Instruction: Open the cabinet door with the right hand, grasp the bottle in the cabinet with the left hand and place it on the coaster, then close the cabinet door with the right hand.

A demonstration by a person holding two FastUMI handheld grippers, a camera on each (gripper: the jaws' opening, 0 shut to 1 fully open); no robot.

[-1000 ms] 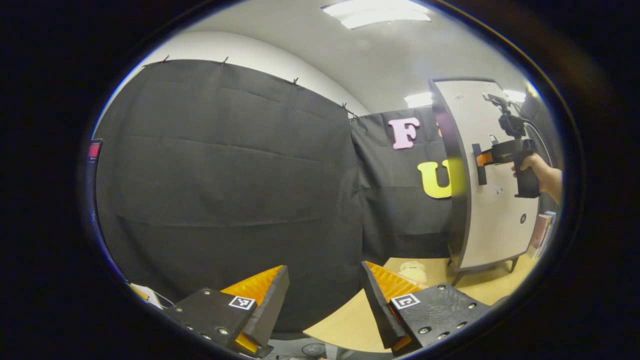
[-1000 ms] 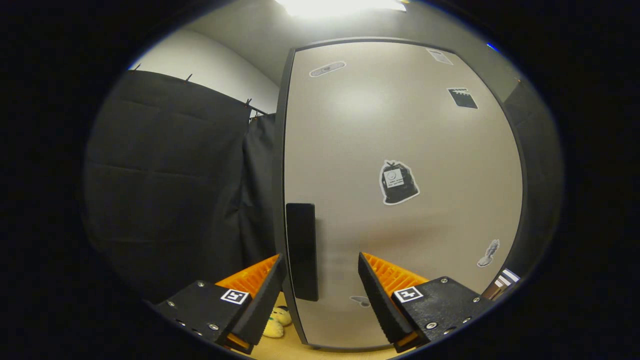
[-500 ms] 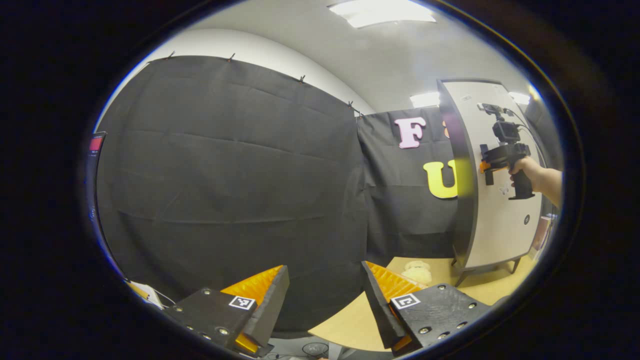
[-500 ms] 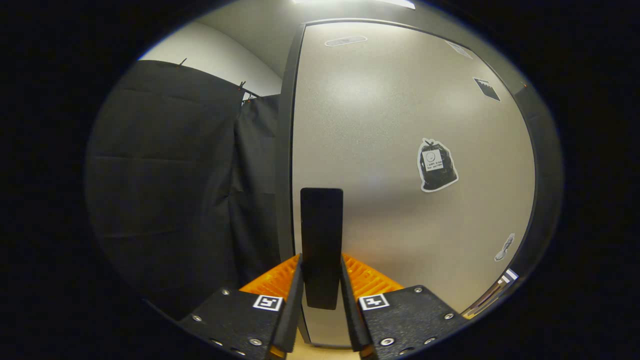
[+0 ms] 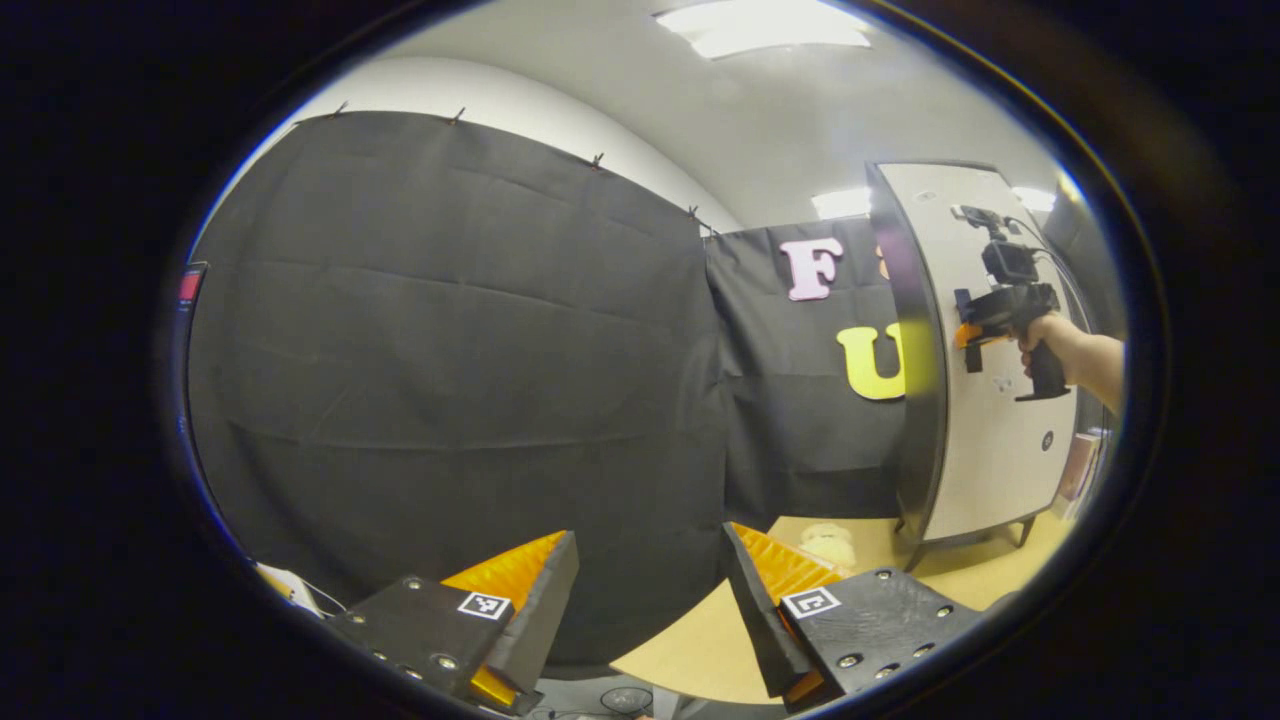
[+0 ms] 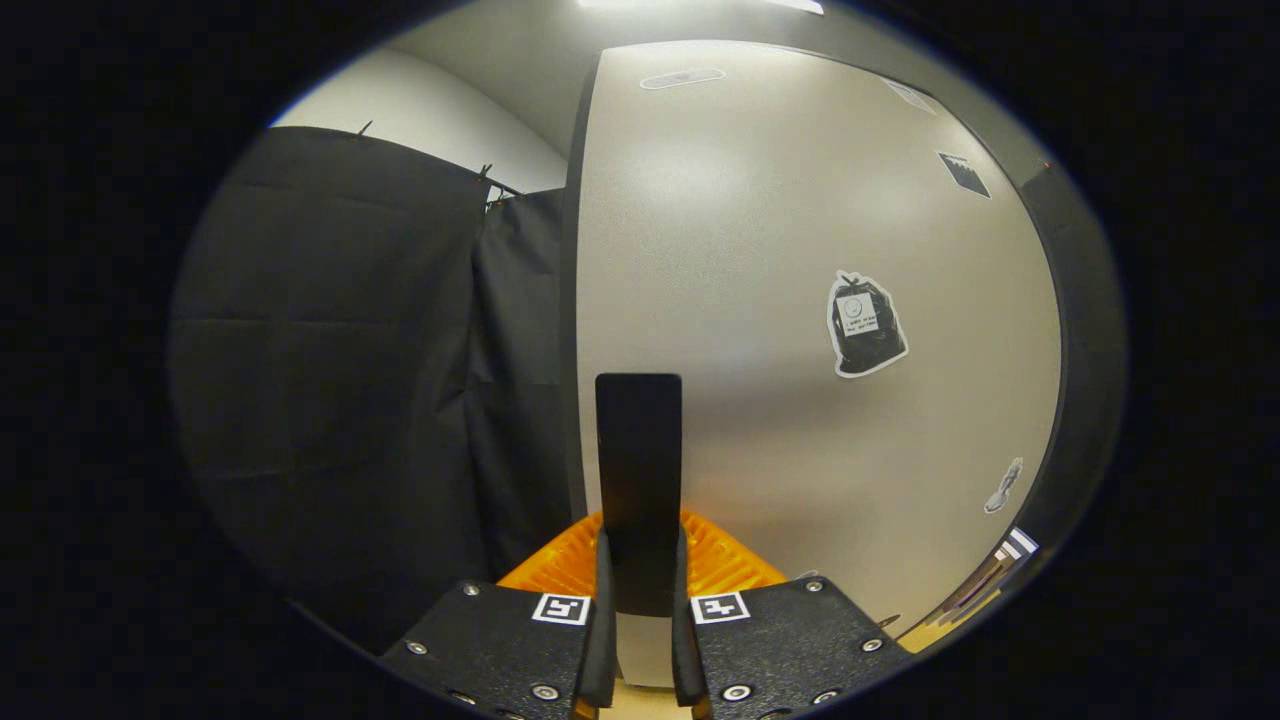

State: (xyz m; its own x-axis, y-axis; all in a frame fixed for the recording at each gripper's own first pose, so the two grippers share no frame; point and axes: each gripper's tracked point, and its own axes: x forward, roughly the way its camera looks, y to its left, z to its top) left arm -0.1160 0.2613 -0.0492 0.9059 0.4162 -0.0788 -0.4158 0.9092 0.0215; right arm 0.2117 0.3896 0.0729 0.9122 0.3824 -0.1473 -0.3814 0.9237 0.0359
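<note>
Right tool (image 6: 637, 585) clamped on door handle (image 6: 638, 470); left tool (image 5: 650, 600) agape

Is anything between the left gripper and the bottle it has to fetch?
Yes. The cabinet door looks shut, so the bottle sits behind it. The right gripper is clamped on the door handle. The left gripper waits open, well off to the side.

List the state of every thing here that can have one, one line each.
cabinet door: shut or barely ajar; cannot tell which.
door handle: upright, clamped between the right fingers.
right hand-held gripper: shut on the door handle.
left hand-held gripper: open, holding nothing, above the table edge.
plush toy: lying on the table beside the cabinet.
</note>
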